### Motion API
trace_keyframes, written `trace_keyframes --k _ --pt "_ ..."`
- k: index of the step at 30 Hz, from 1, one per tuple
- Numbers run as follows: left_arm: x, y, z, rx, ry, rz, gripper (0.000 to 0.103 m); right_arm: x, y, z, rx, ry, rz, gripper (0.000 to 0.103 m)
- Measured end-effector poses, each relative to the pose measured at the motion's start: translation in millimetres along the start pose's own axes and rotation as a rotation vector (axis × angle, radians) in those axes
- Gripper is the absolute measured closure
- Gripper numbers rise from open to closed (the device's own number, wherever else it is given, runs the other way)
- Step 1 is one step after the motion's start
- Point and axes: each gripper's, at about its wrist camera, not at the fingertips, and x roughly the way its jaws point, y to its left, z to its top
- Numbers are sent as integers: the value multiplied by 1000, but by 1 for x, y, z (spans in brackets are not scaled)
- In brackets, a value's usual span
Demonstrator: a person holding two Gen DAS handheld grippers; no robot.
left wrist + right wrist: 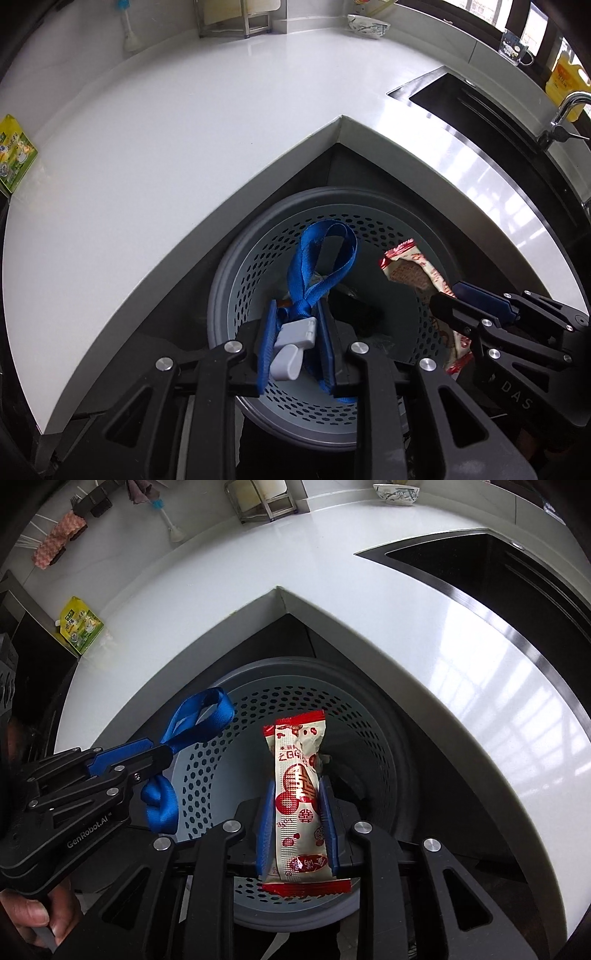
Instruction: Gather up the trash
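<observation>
My left gripper hangs over a grey perforated trash bin. A blue strap with a white plastic clip sits between its blue pads, and both pads touch it. My right gripper is also above the bin, with a red-and-cream snack wrapper standing lengthwise between its pads and touching both. Each gripper shows in the other's view: the right gripper beside the left, the left gripper with the strap looped past its tips. Dark trash lies at the bin's bottom.
The bin stands on the floor in the inner corner of a white L-shaped counter. A green pouch lies at the counter's left end, a black sink is at right, and a bowl is at the back. A hand holds the left gripper's handle.
</observation>
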Motion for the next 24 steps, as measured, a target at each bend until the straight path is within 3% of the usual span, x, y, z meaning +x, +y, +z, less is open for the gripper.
trace_keyframes --k 2,4,6,22,24 --pt "-2 1 -1 -4 -2 3 71 -2 2 0 -6 -9 -2 61" --pt "-5 2 0 -2 -8 7 61 -5 3 1 -9 -15 -9 59" --pt "-11 3 0 -9 -29 15 32 -8 3 1 -8 -18 -15 58" --pt "-42 2 6 -9 -87 51 31 -39 -2 -1 19 -34 -46 56" --pt "-45 2 7 -9 -92 59 31 -42 -2 -2 19 -35 -45 52"
